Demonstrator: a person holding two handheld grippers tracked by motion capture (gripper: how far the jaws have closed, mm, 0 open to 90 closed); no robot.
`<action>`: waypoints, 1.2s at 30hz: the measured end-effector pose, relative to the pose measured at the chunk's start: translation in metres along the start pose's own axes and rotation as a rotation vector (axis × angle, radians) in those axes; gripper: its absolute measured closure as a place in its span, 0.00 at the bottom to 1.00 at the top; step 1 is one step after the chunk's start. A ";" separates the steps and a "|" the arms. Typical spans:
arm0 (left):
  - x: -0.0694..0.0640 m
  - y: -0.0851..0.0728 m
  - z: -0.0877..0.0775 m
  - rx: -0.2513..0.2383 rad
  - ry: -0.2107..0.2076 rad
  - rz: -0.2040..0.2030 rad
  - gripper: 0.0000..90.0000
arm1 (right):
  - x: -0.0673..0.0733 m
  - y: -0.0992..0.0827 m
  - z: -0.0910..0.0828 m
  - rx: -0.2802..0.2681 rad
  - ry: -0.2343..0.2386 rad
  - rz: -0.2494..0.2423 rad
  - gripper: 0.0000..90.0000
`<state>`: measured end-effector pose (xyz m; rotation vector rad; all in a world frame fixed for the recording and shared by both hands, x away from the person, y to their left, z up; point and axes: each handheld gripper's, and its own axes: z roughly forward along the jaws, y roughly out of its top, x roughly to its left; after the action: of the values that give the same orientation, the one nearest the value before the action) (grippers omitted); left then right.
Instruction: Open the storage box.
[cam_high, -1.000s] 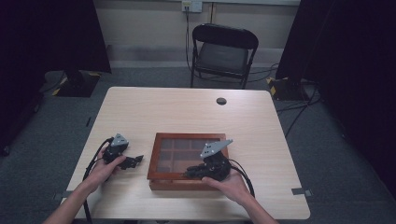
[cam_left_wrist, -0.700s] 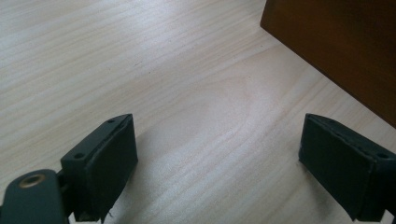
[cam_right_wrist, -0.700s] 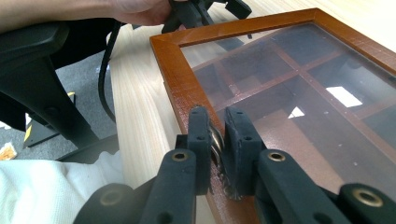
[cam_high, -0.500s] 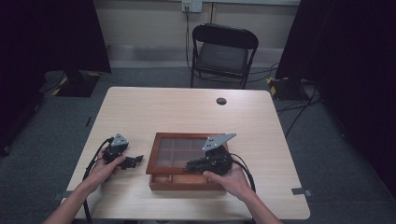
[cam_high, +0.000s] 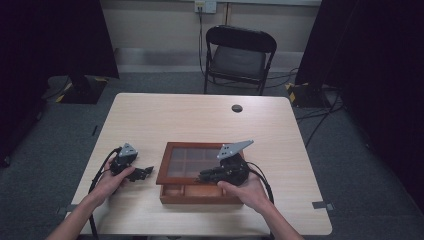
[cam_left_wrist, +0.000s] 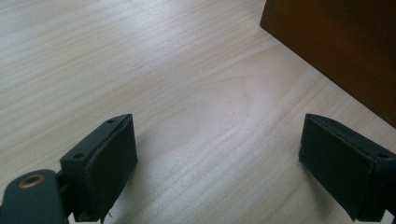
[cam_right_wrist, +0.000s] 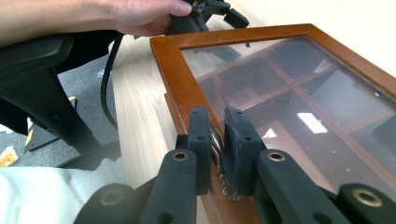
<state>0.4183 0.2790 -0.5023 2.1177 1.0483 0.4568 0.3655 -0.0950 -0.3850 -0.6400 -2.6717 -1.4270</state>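
A wooden box (cam_high: 200, 172) with a glass lid (cam_right_wrist: 299, 98) is seen near the front edge of the table (cam_high: 200, 120), between the two hands. The right gripper (cam_high: 212, 175) is laid over the box's front part, and its jaws are clenched on a small metal clasp (cam_right_wrist: 217, 144) at the front rim of the lid; in the right gripper view the clasp is seen pinched between the two pads, with the brown frame just beneath them. Dark compartments divided by wooden strips are visible through the glass.

The left gripper (cam_high: 142, 172) is held on the bare tabletop just beside the box's left side, apart from it. Its jaws are spread wide, with nothing between them; in the left gripper view only light wood grain lies between the pads (cam_left_wrist: 105, 163), and a wall of the box (cam_left_wrist: 341, 42) is seen at the upper right.

A small dark round disc (cam_high: 237, 108) lies well apart near the far edge of the table. A black folding chair (cam_high: 240, 55) is placed behind the table on the grey floor, and cables (cam_high: 320, 120) are spread at the right. Nothing stands between the grippers and the box.
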 end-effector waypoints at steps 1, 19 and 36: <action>0.000 0.000 0.000 -0.001 0.000 -0.001 0.12 | 0.000 0.001 -0.001 -0.004 -0.001 0.001 0.91; 0.000 0.000 0.000 0.001 -0.001 0.001 0.12 | -0.002 0.012 -0.008 -0.025 -0.013 -0.002 0.91; 0.000 0.000 0.000 0.003 -0.002 0.003 0.12 | -0.005 0.025 -0.016 -0.055 -0.030 0.005 0.91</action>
<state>0.4184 0.2793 -0.5021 2.1225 1.0453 0.4551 0.3775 -0.0970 -0.3574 -0.6770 -2.6604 -1.5064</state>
